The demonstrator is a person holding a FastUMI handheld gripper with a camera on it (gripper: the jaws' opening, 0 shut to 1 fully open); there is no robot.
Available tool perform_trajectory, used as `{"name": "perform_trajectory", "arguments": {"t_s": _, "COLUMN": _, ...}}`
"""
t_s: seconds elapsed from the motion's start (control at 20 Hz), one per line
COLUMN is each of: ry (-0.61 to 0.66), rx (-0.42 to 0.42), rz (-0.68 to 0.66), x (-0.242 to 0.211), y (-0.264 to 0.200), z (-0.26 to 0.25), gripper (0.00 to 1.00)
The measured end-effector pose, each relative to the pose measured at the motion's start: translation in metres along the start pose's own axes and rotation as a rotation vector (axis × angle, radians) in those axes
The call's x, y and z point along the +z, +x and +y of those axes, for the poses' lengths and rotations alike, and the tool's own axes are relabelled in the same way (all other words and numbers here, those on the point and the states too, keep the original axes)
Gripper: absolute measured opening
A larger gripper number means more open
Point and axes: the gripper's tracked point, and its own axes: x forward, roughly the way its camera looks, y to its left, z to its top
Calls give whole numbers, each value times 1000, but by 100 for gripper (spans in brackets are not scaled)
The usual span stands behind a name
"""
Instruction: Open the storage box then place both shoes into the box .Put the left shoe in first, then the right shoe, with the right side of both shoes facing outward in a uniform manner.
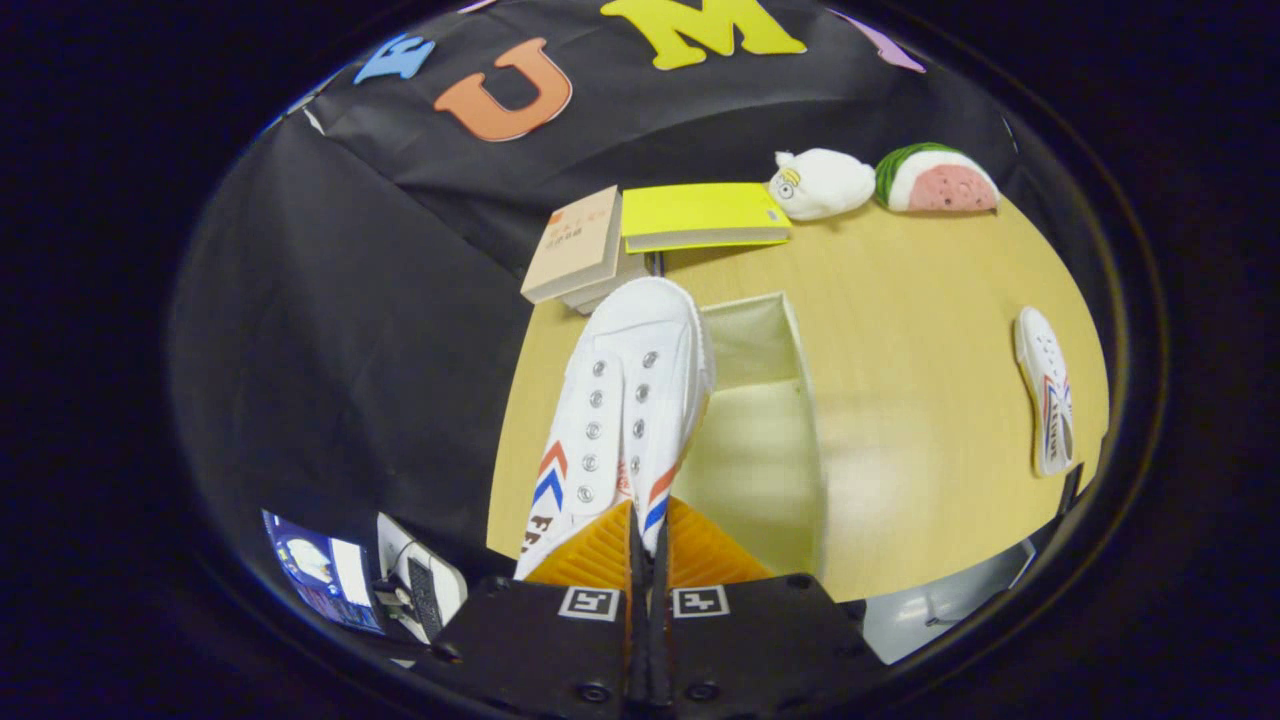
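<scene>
A light wooden table [930, 300] is stretching out ahead of the gripper and to its right, a soft glare lying on its top. Black cloth [340, 300] is hanging as the wall beyond the table and draping down along its left side. Below the table's left edge, a lit screen [320, 575] is glowing. Pale floor [940, 610] is showing under the table's near right corner.

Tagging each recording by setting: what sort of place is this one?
Probably a staged recording booth, not a home: a wooden table against black cloth, with props, namely books and plush toys. The gripper holds a white shoe over an open storage box.
</scene>
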Motion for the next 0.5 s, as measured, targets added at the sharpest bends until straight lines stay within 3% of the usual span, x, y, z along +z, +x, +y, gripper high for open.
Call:
{"name": "perform_trajectory", "arguments": {"t_s": 0.35, "ry": 4, "rx": -85, "rz": 95, "x": -15, "y": 74, "z": -23, "gripper": 5}}
{"name": "perform_trajectory", "arguments": {"t_s": 0.5, "ry": 12, "rx": -81, "rz": 135, "x": -24, "y": 99, "z": -26, "gripper": 6}}
